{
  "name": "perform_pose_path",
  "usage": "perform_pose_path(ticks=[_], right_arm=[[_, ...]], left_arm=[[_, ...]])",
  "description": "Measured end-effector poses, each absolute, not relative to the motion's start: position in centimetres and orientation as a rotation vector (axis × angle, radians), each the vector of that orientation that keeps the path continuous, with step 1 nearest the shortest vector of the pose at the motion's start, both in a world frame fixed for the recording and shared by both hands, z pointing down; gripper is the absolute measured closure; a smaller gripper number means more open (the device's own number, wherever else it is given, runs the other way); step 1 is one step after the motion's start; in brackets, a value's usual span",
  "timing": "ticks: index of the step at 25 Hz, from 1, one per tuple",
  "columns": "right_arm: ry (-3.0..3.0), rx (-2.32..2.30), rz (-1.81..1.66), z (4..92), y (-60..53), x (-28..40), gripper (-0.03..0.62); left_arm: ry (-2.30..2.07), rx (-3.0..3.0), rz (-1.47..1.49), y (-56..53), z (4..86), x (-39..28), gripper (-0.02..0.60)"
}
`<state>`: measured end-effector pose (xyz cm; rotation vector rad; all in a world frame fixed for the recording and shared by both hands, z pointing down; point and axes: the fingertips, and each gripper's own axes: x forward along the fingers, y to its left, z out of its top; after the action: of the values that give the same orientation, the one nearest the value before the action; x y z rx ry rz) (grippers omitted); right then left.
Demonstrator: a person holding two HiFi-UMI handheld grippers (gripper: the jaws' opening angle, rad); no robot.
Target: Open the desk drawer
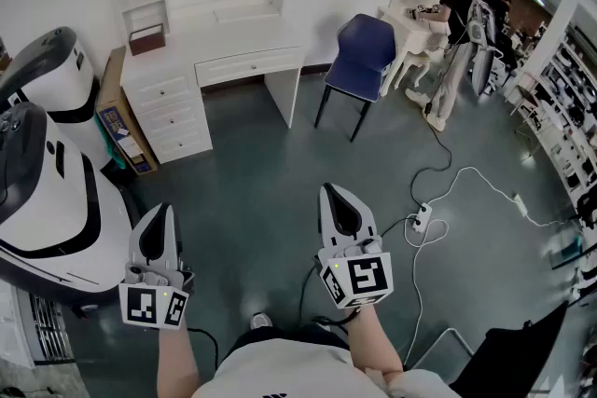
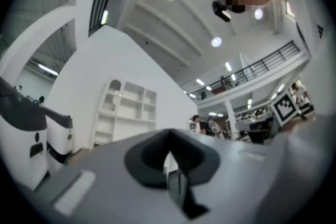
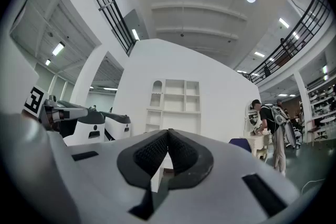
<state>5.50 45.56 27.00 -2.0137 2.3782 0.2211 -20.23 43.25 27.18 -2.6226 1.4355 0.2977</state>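
I see the white desk (image 1: 219, 42) against the far wall, with a blue chair (image 1: 362, 51) just to its right. Its drawer (image 1: 247, 67) sits closed under the desktop. My left gripper (image 1: 160, 217) and right gripper (image 1: 338, 200) hover well apart from it, each with jaws pressed together on nothing.

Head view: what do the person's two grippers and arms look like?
The left gripper and right gripper are alike: light grey shells tapering to a point, with black pads inside. Each carries a white cube with black square markers. A thin dark cable trails behind each. No sleeves reach the forearms; the top is white.
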Motion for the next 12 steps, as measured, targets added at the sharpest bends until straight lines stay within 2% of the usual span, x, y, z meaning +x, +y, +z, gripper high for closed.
perform_pose_path(ticks=[12], right_arm=[[2.385, -2.004, 0.206, 26.9, 46.6, 6.6, 0.592]], left_arm=[[1.412, -2.638, 0.305, 44.2, 27.2, -17.7, 0.575]])
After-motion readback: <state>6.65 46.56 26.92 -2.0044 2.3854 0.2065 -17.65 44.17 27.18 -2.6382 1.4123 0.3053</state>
